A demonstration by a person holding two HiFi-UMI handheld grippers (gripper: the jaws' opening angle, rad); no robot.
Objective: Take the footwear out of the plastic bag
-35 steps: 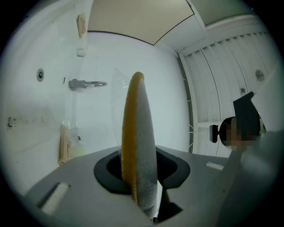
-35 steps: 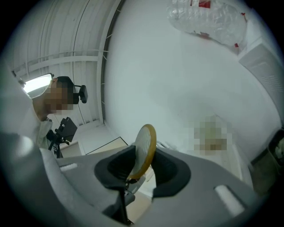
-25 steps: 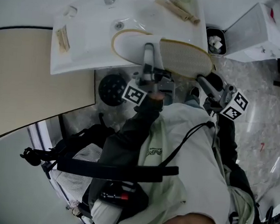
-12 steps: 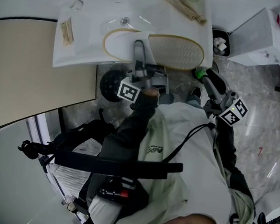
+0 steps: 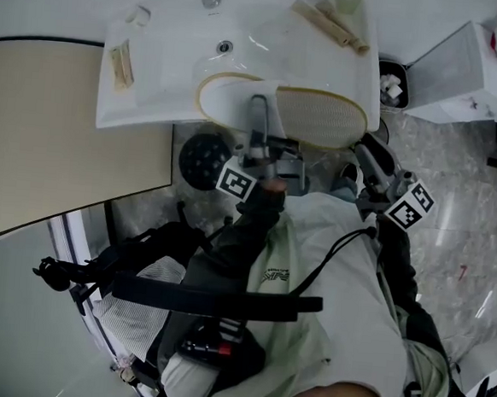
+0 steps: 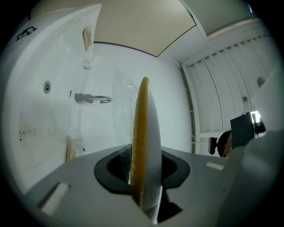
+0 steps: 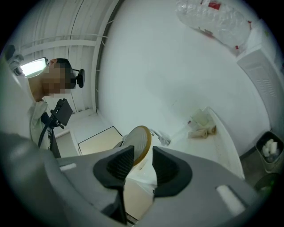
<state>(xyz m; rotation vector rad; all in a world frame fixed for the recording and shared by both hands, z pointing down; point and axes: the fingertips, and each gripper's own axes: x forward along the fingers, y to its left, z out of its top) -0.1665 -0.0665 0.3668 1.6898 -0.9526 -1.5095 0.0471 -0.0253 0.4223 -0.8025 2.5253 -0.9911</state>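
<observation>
The white washbasin [image 5: 145, 100] fills the upper centre of the head view. Across it lies the tan-rimmed slipper [image 5: 324, 114], with the clear plastic bag [image 6: 120, 93] against its side. The left tool [image 6: 144, 181] is clamped on the slipper's edge. The right tool [image 7: 138, 166], jaws apart, frames the slipper's tip.

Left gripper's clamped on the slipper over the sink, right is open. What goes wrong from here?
1. The left gripper pinches the slipper edge-on, seemingly with plastic bag film at the pads. Pulling the bag off may stall or tear it.
2. That single grip holds the slipper above the sink, so it could pivot or drop in.
3. The right gripper stands open by the slipper's end and may close on the slipper rather than the film.
</observation>
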